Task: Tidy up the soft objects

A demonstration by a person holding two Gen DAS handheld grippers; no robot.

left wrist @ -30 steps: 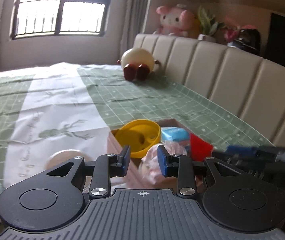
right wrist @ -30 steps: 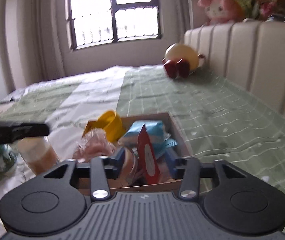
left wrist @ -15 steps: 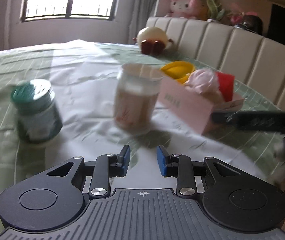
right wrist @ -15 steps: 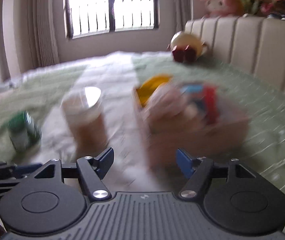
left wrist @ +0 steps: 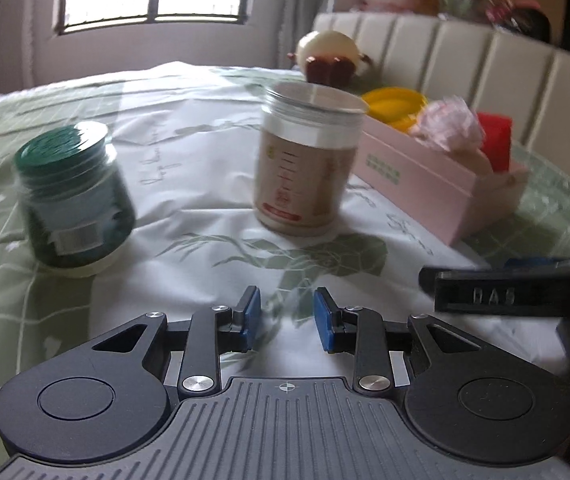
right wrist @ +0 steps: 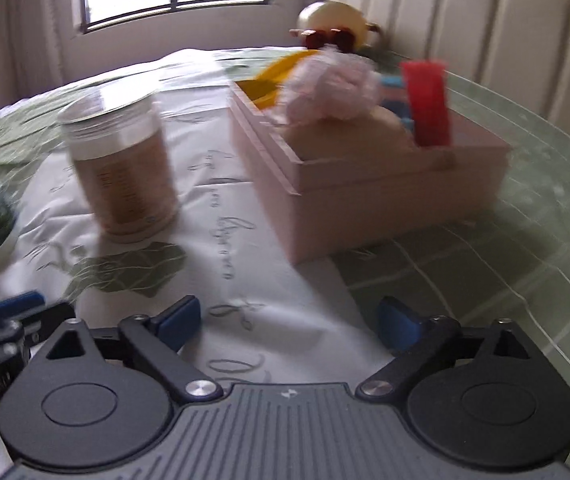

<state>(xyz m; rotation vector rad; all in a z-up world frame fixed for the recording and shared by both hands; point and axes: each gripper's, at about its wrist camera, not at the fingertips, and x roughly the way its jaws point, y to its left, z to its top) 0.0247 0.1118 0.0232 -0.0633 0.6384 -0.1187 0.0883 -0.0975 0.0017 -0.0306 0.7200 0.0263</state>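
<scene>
A pink box [left wrist: 437, 184] stands on the bed and holds a yellow bowl [left wrist: 395, 102], a pink fluffy ball [left wrist: 451, 126] and a red packet [left wrist: 495, 140]. It also shows in the right wrist view [right wrist: 385, 196] with the fluffy ball [right wrist: 333, 84] and red packet [right wrist: 425, 100] on top. My left gripper [left wrist: 287, 320] hovers low over the sheet, jaws slightly apart and empty, short of the box. My right gripper [right wrist: 289, 324] is wide open and empty in front of the box.
A tan jar with a clear lid [left wrist: 305, 160] and a green jar [left wrist: 73, 200] stand left of the box. A round cream plush [left wrist: 331, 54] lies by the padded headboard [left wrist: 485, 76]. The right gripper's finger [left wrist: 513, 296] crosses the left view.
Both grippers have pulled back from the box and dropped low over the sheet. The right gripper let go of the red packet and opened wide.
</scene>
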